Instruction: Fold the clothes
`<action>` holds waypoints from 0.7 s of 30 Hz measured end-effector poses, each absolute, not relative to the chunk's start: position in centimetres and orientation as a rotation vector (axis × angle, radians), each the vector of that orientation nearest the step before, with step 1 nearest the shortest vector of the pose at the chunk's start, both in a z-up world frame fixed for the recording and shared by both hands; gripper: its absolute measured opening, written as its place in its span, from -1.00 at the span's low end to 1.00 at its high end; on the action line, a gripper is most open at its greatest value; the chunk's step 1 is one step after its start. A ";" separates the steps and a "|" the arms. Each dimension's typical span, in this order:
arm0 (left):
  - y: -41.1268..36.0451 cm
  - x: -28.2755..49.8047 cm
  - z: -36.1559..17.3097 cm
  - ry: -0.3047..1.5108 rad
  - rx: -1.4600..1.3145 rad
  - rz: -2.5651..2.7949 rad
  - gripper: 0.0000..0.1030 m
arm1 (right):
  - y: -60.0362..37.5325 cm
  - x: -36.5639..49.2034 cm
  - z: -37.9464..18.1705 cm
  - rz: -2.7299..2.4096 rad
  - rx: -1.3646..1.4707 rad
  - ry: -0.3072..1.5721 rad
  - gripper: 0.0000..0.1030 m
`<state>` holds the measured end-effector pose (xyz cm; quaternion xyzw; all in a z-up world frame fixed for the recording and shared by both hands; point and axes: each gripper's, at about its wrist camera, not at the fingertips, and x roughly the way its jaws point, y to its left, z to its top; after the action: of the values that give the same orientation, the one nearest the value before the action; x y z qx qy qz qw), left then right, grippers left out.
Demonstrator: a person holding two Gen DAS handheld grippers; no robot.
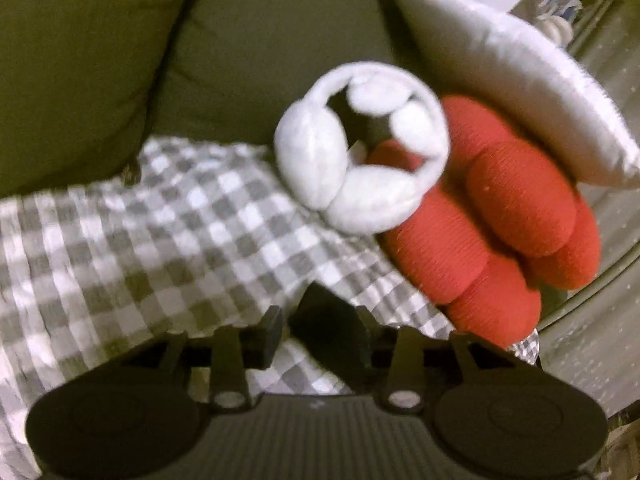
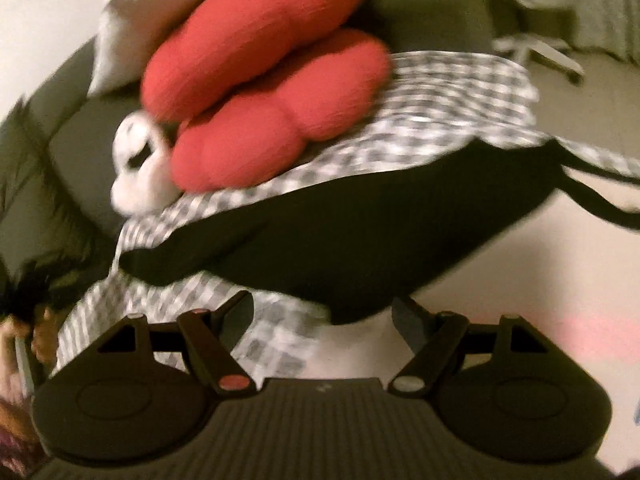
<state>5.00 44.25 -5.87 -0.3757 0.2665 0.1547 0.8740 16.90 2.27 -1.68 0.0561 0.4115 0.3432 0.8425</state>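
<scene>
Sofa [image 1: 248, 40]: olive-green cushions filling the far side of the left wrist view, carrying everything else
Floor [image 2: 592, 92]: pale, showing at the far right of the right wrist view, with white legs of some furniture (too blurred to name)
Checked cloth [image 1: 132, 232]: grey-and-white gingham garment, spread rumpled over the sofa seat, running from the near left up toward the cushions; same cloth [image 2: 452, 92] lying under the dark garment in the right wrist view
Dark garment [image 2: 360, 232]: black, lying across the checked cloth, near edge hanging just over the right tool
White knot cushion [image 1: 360, 148]: ring of stuffed tube, resting on the far edge of the checked cloth, touching the red one
Red knot cushion [image 1: 500, 216]: plump knotted tubes, right of the white one, leaning against the pillow
White pillow [image 1: 504, 68]: tilted, far right, behind the red cushion
Left tool [image 1: 318, 326]: low over the checked cloth, fingers partly apart, a fold of cloth showing in the gap (whether pinched, cannot tell)
Right tool [image 2: 322, 316]: fingers wide apart, nothing clamped, dark garment's edge just beyond the tips
</scene>
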 end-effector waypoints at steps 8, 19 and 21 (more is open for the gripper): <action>44.9 4.6 -9.7 0.482 -0.893 0.292 -0.23 | 11.7 14.3 -3.0 0.926 -0.260 0.688 0.40; 44.8 4.4 -10.4 0.410 -0.981 0.194 -0.82 | 17.3 14.5 -5.5 0.895 -0.551 0.531 -0.37; 44.6 4.3 -10.0 0.391 -0.962 0.195 -0.86 | 17.4 14.9 -5.5 0.890 -0.555 0.533 -0.79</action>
<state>4.30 44.61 -10.01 -0.4590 0.1867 0.0930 0.8636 14.86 17.42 -5.48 -0.2616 0.2515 0.4200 0.8318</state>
